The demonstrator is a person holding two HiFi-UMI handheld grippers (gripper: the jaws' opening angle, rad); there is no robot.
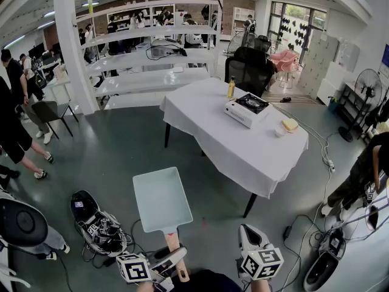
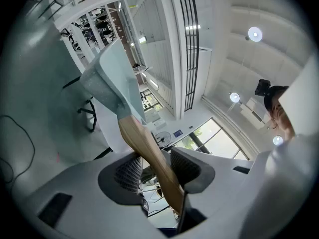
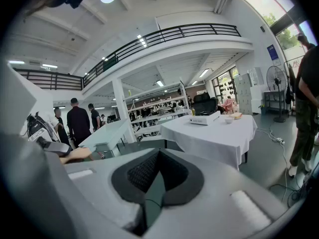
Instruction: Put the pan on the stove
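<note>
A pale blue-green rectangular pan (image 1: 161, 199) with a wooden handle (image 1: 172, 243) hangs in the air over the grey floor, well short of the table. My left gripper (image 1: 172, 259) is shut on that handle; in the left gripper view the handle (image 2: 149, 148) runs between the ribbed pads and the pan (image 2: 112, 78) tilts up beyond my left gripper (image 2: 154, 171). The white portable stove (image 1: 246, 110) with its black burner stands on the white-clothed table (image 1: 213, 132). My right gripper (image 1: 247, 231) is low at the right, shut and holding nothing, its pads together (image 3: 158, 171). The stove (image 3: 202, 119) shows far ahead of it.
On the table are a yellow bottle (image 1: 231, 87), a small white bowl (image 1: 279, 131) and a yellow block (image 1: 290, 125). A black office chair (image 1: 249, 66) stands behind it. Cables and gear (image 1: 100, 227) lie on the floor. People stand at the left and right; white shelving (image 1: 146, 59) is beyond.
</note>
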